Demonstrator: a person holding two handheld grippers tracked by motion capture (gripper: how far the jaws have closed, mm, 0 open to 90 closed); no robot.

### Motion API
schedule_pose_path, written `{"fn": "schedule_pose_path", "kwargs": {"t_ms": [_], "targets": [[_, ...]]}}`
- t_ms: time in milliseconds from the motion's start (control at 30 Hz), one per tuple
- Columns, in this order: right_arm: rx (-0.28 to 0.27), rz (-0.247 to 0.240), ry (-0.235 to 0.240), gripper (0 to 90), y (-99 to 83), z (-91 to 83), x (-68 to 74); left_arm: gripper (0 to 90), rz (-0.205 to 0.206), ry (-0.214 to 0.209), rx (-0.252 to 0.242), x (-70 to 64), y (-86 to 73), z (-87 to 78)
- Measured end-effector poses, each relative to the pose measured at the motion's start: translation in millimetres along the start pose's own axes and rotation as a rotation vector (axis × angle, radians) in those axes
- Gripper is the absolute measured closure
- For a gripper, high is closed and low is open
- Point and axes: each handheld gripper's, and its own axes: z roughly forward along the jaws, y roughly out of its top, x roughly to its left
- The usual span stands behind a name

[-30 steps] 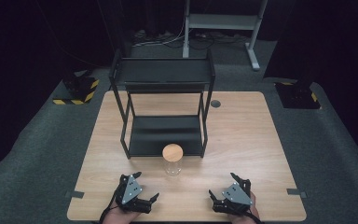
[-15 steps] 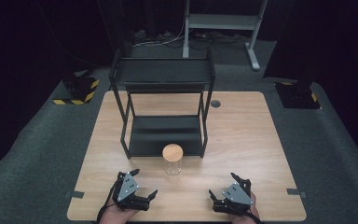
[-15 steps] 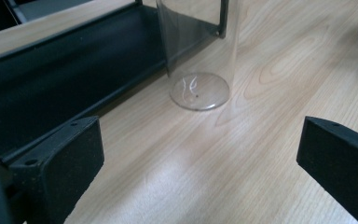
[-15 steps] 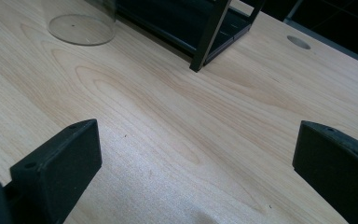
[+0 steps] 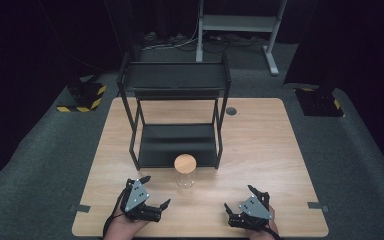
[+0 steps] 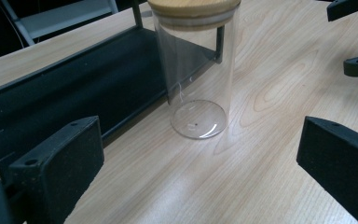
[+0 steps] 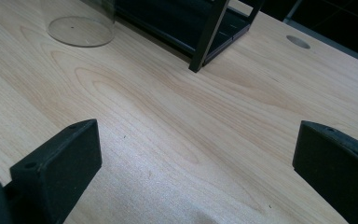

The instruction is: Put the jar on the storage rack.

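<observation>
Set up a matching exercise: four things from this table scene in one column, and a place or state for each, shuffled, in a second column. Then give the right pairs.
Things
1. glass jar
2. black shelf rack
3. left gripper
4. wooden lid

Places or states
A. sits on top of the jar
B. jaws open, near the table's front edge
C. stands upright and empty in front of the rack
D. stands at the middle of the table, behind the jar

Pairs: 1-C, 2-D, 3-B, 4-A

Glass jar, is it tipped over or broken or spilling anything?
No. The glass jar stands upright on the table, empty, its wooden lid sitting flat, just in front of the black shelf. Nothing looks odd.
</observation>
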Motion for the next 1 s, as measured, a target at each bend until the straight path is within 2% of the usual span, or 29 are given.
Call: {"fn": "schedule_pose_path", "kwargs": {"t_ms": [133,333,767,1000], "targets": [[-0.002,0.003,0.0,0.3,-0.1,-0.2,-0.1,0.9,-0.011,-0.002,-0.006,0.0,4.5,0.6],[-0.005,0.004,-0.001,0.3,-0.2,-0.4,-0.2,0.9,-0.006,-0.017,-0.008,-2.5,9.9,3.9],[-0.004,-0.001,0.002,0.3,-0.2,-0.4,0.0,0.8,-0.021,-0.027,-0.016,-4.6,14.9,14.8],[-0.003,-0.006,0.005,0.3,-0.1,-0.3,0.5,0.8,-0.046,-0.045,-0.031,-3.4,17.5,22.0]]}}
